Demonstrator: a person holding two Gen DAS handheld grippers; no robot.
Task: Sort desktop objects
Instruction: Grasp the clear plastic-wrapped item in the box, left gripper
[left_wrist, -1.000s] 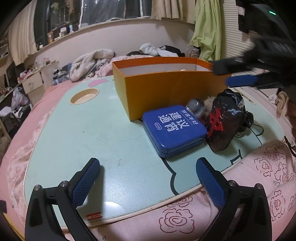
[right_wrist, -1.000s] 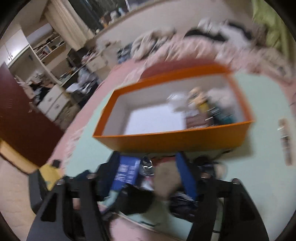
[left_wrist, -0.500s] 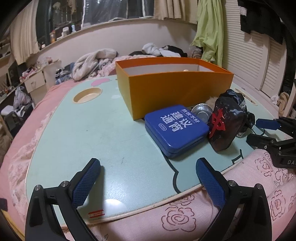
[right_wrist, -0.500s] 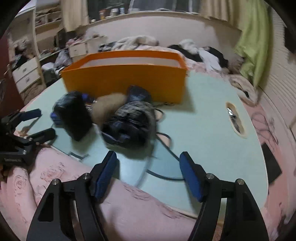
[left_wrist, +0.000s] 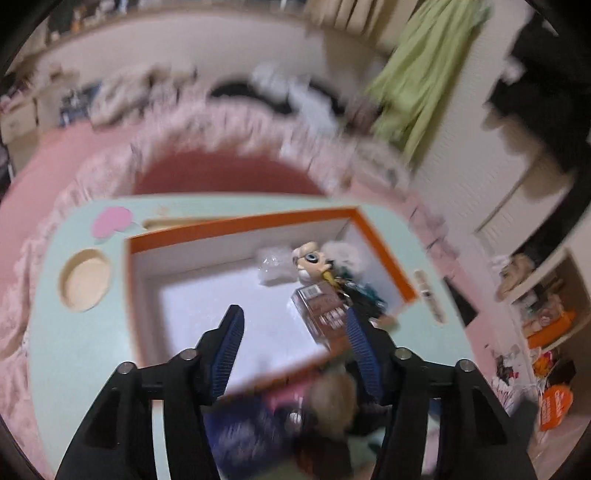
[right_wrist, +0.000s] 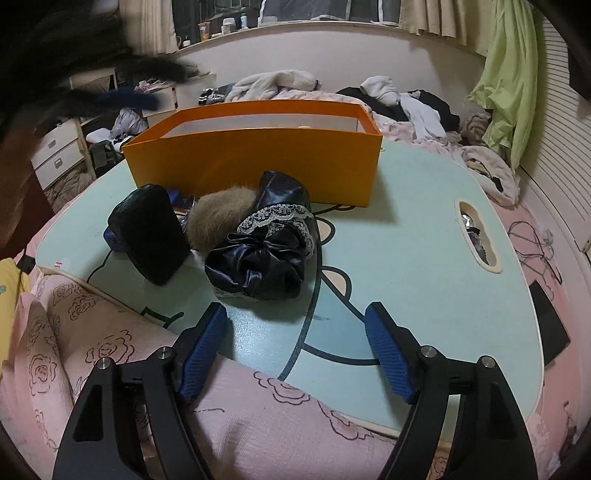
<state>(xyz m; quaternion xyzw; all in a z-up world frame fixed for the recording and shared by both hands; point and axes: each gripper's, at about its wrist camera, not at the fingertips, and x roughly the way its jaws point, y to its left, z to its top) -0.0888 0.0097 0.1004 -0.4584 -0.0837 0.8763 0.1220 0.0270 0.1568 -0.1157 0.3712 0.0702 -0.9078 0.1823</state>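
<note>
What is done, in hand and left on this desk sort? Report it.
Done: a doll head, a brown packet and other bits lie in the orange cardboard box. In hand: nothing; the left gripper is closing, the right gripper opening, both empty. Left: black pouch, tan fur pompom, black lace-trimmed bundle.

Right gripper (right_wrist: 295, 328) with blue ribbed pads, jaws opening with nothing between them, hung over the pale green tabletop (right_wrist: 406, 240), shiny black lace-trimmed cloth bundle (right_wrist: 266, 251) just ahead, tan fur ball (right_wrist: 218, 219) touching it, black rectangular pouch (right_wrist: 151, 238) left, open orange cardboard box (right_wrist: 255, 162) behind.
</note>
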